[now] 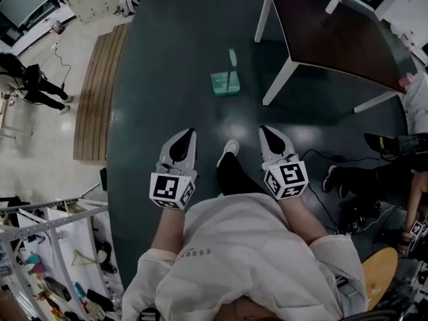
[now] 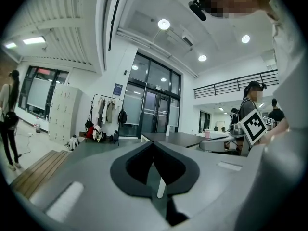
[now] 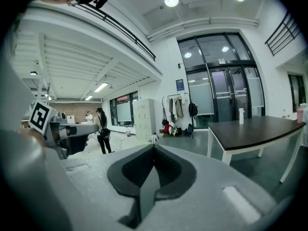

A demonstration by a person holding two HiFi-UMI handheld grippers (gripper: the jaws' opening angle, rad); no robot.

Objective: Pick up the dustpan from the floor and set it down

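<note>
Left gripper and right gripper both clenched, empty; the dustpan sits untouched on the floor, well ahead; pickup and set-down seemingly all left.

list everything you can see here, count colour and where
dustpan: one, green, handle upright, on the dark floor ahead of both grippers
table: one, dark brown top, white legs, upper right
bottle: one, white, on the table's far end
cup: one, pink, at the table's right edge
slatted wooden bench: one, brown, left of the dark floor
lockers: one bank, white, by the far wall
clothes rack: one, coats hanging, beside the glass doors
bystander: one, in black, far left
round wooden seat: one, tan, lower right
left hand-held gripper: one, grey, jaws shut, empty
right hand-held gripper: one, grey, jaws shut, empty
</note>
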